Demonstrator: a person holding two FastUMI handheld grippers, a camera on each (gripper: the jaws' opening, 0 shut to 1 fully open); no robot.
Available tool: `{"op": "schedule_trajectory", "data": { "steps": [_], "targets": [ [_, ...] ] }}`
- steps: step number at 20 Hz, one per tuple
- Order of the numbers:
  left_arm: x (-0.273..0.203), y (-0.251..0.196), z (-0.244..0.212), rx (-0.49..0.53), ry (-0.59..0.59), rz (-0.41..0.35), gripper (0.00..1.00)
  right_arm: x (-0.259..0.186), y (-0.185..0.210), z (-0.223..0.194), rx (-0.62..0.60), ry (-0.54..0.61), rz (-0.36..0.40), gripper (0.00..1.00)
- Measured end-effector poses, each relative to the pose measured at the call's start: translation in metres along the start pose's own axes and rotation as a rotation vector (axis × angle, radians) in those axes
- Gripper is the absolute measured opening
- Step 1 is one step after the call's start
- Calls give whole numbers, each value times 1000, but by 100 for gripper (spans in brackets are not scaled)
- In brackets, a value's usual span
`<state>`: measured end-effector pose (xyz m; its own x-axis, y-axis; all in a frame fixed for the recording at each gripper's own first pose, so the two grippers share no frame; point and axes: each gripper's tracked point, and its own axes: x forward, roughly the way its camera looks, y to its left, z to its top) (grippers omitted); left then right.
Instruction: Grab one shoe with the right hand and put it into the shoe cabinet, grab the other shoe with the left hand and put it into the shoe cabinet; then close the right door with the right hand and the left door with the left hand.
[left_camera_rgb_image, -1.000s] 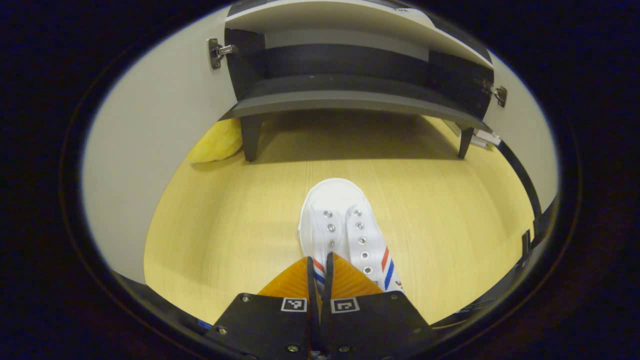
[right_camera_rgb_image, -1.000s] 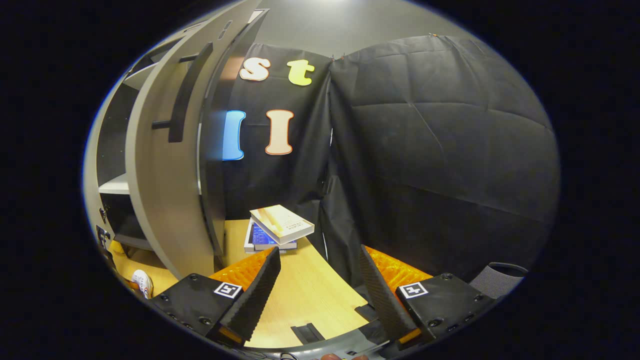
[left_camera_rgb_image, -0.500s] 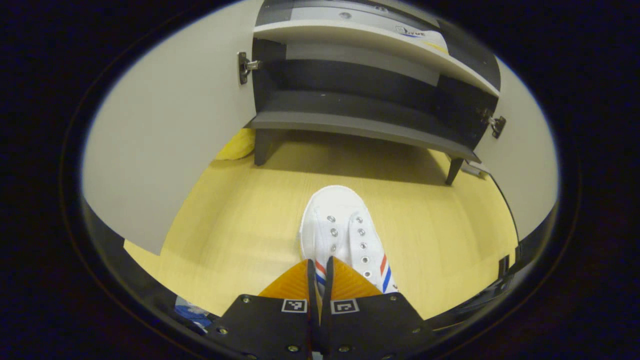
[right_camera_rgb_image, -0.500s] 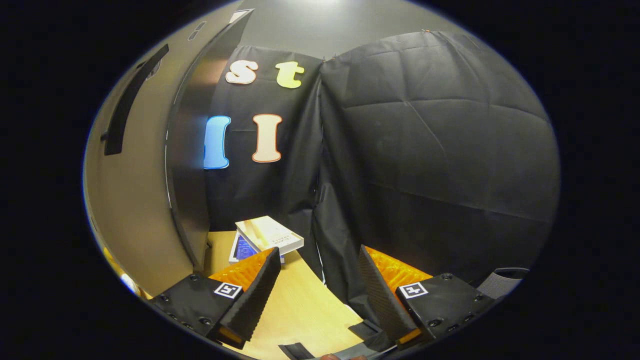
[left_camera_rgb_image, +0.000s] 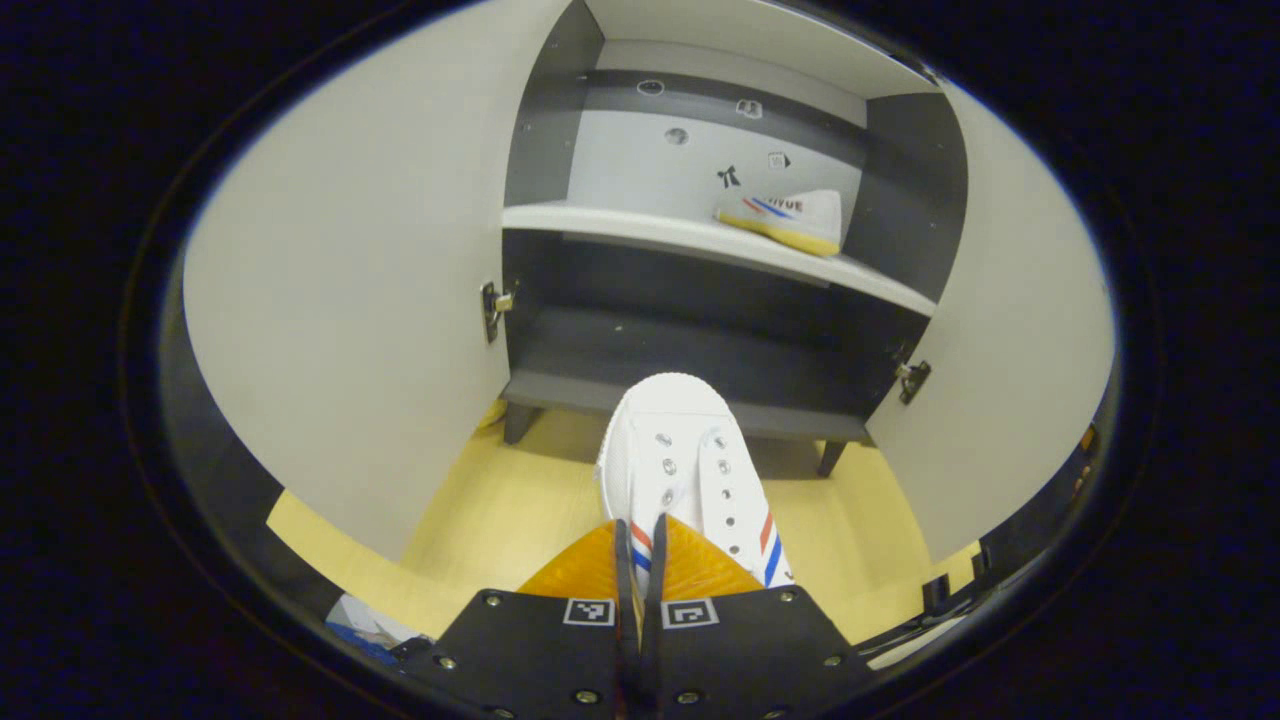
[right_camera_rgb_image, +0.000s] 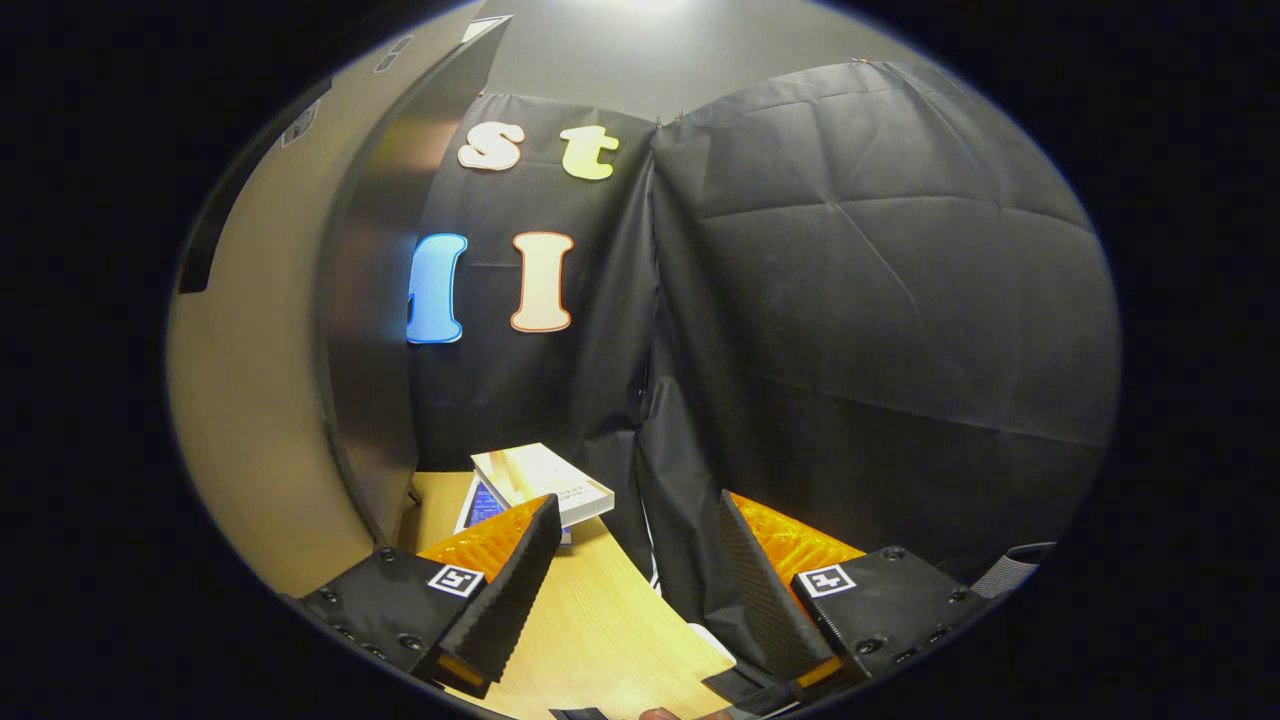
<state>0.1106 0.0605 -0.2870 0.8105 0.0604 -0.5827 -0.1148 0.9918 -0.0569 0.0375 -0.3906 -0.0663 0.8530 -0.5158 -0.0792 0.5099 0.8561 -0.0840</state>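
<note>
While clamped by the left gripper (left_camera_rgb_image: 637, 560) at its collar, white canvas sneaker (left_camera_rgb_image: 680, 470) hangs toe-forward before open shoe cabinet (left_camera_rgb_image: 925, 215), matching sneaker (left_camera_rgb_image: 785, 217) on the middle shelf (left_camera_rgb_image: 640, 225), right gripper (right_camera_rgb_image: 635, 580) spread wide, empty, near stacked books (right_camera_rgb_image: 540, 482).

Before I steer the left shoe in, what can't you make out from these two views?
- Held shoe: heel hidden behind the left gripper, left gripper view.
- Shoe on the shelf: its far end is cut off by the cabinet's side panel.
- Books: partly behind the right gripper finger, right gripper view.
</note>
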Motion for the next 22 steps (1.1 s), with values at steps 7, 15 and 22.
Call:
{"op": "schedule_trajectory", "data": {
  "steps": [7,15,22],
  "targets": [
    [-1,-6,1,69,-215,-60,2,7,9,-5,28,7,31,98],
    [-6,-6,6,82,-366,-63,2,2,2,-19,63,40,43,98],
    [-11,-4,8,103,-364,-5,3,2,-9,-29,107,78,39,98]
  ]
}}
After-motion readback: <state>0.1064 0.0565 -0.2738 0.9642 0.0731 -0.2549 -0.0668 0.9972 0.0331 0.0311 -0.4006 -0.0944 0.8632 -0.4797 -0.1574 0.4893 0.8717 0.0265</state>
